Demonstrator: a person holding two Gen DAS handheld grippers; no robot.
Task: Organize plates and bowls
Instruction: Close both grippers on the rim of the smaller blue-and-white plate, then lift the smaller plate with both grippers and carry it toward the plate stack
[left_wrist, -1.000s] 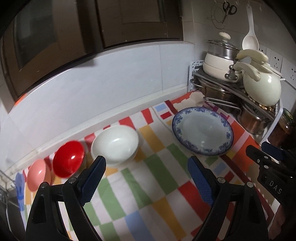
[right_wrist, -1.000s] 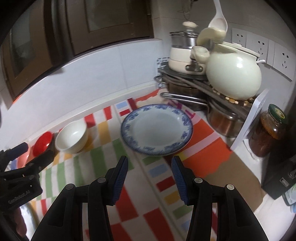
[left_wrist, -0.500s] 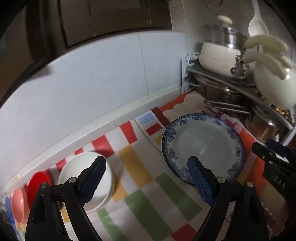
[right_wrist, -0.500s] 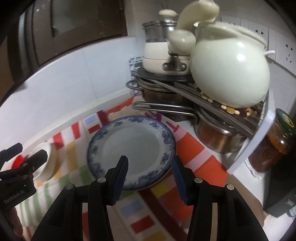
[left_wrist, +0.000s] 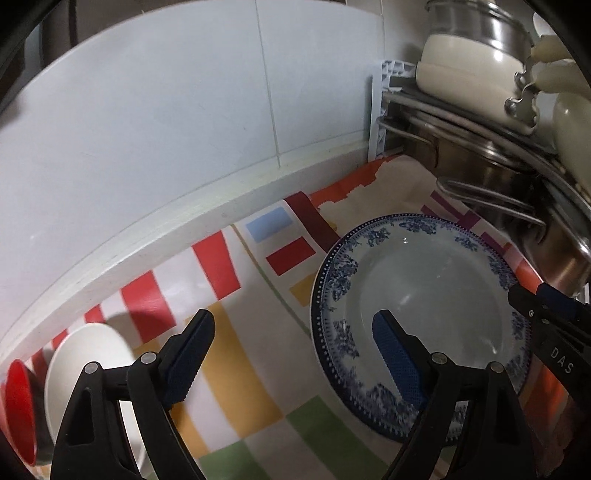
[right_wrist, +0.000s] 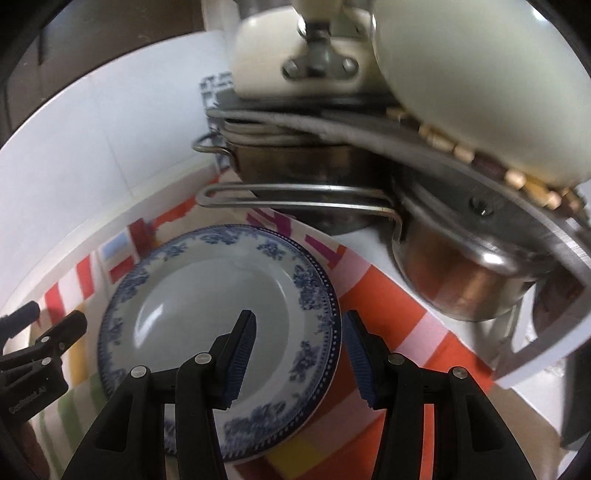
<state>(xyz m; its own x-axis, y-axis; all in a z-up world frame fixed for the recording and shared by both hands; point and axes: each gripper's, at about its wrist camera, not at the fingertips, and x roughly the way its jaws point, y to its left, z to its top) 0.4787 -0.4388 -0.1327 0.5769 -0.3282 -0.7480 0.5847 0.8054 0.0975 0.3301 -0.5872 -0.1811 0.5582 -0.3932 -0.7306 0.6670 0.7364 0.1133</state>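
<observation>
One plate (left_wrist: 432, 295) fills the centre-right of our left wrist view and the lower-centre-left of our right wrist view (right_wrist: 207, 314). It's round with a pale grey-white well and a blue floral band round the rim, edged by a ring of small blue dots. It lies flat on the checked cloth (left_wrist: 236, 373). Glare shows on the glaze; no food is visible on it.

Our left gripper (left_wrist: 291, 347) is spread wide with nothing between the pads. Its right finger (left_wrist: 397, 354) overlaps the plate's well in the frame and its left finger (left_wrist: 188, 354) sits over the cloth. Whether either touches, we cannot tell.

Our right gripper (right_wrist: 299, 354) is partly spread and straddles the plate's right rim. One pad (right_wrist: 240, 354) is over the well and the other (right_wrist: 360, 358) is off the edge over the cloth. The pads are not pressing on it.

A white bowl (left_wrist: 85, 373) and a red bowl (left_wrist: 18, 410) sit at the lower left of the left view, side by side and well apart from the plate.

The cloth has red, orange, yellow, green, blue and white blocks. It runs to a white ledge below a white tiled wall (left_wrist: 147, 129). At the upper right is a metal rack (right_wrist: 295, 195) with steel pots (right_wrist: 461, 273), a cream pot (left_wrist: 469, 70) and a large cream kettle (right_wrist: 480, 81) over a beaded mat.
</observation>
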